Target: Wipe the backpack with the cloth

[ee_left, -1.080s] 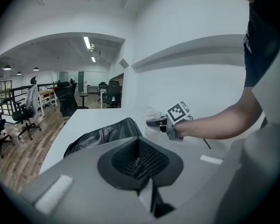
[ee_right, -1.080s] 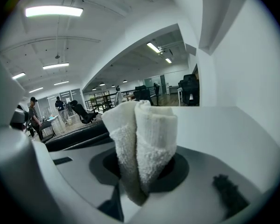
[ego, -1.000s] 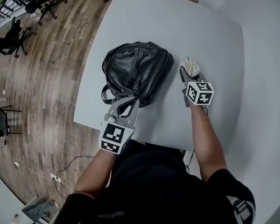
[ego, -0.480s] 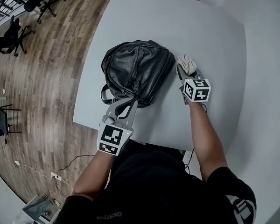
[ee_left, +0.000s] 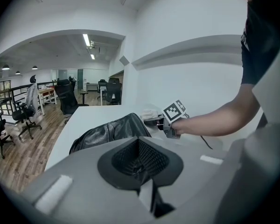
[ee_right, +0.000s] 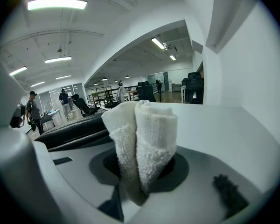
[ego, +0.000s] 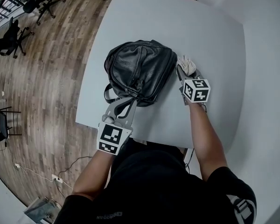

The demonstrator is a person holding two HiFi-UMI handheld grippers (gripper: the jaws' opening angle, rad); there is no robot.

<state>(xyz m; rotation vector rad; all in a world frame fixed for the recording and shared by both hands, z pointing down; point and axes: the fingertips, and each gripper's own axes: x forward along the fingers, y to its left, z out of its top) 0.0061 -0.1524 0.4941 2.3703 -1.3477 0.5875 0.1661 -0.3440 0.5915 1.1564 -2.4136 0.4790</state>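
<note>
A black leather backpack [ego: 137,69] lies on the white table [ego: 177,27]. At its near end my left gripper [ego: 132,101] is shut on a black strap of the backpack. In the left gripper view the backpack [ee_left: 107,132] lies beyond the jaws, and a dark strip sits pinched low between them. My right gripper [ego: 183,73] is shut on a folded white cloth [ego: 186,65] close to the backpack's right side. The cloth [ee_right: 142,139] stands up between the jaws in the right gripper view, with the backpack [ee_right: 70,129] to its left.
The table's left edge [ego: 84,92] runs close to the backpack, with wooden floor [ego: 32,78] below. Office chairs [ego: 42,1] stand far left. Two people [ee_right: 32,107] stand far off in the right gripper view.
The right gripper has carried the cloth a little left, closer to the backpack's side. The backpack has shifted slightly right with the left gripper.
</note>
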